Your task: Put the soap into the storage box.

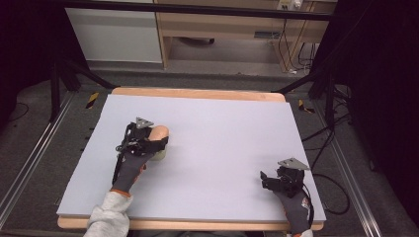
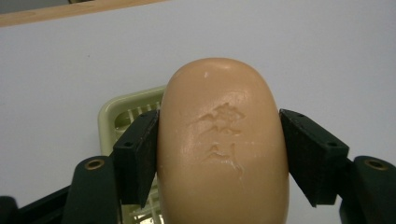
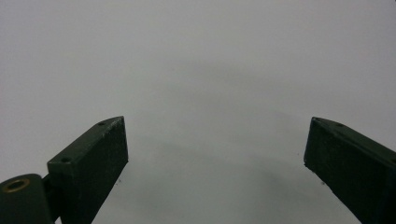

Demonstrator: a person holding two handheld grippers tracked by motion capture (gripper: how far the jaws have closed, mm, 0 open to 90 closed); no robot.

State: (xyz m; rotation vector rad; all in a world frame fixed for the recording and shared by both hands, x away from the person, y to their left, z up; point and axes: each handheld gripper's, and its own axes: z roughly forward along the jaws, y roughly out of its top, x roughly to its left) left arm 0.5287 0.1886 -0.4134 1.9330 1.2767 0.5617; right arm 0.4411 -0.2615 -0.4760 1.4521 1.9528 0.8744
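Work in hand: the left gripper (image 2: 219,154) carries a tan bar of soap (image 2: 222,144) above a pale green soap dish (image 2: 122,112).
Soap, position: centre of the left gripper view; left of centre in the high view (image 1: 159,133), over the grey table top (image 1: 222,143).
Soap, long axis: runs from the bottom of the frame toward the top, along the jaws' own direction, stamped face toward the camera.
Left jaws: pressed against the two long sides of the bar, pinching it across its narrow width.
Dish, relation to soap: lies beneath and to the lower left of the bar; its slatted floor shows between the left jaw and the soap, so the bar sits off toward the dish's right side.
Coming move, judged: a lowering with a slight shift toward frame left should seat the bar.
Right gripper (image 3: 215,158): jaws spread wide, nothing between them; lower right of the high view (image 1: 269,178), well apart from the soap.
Nearer hand: the left.
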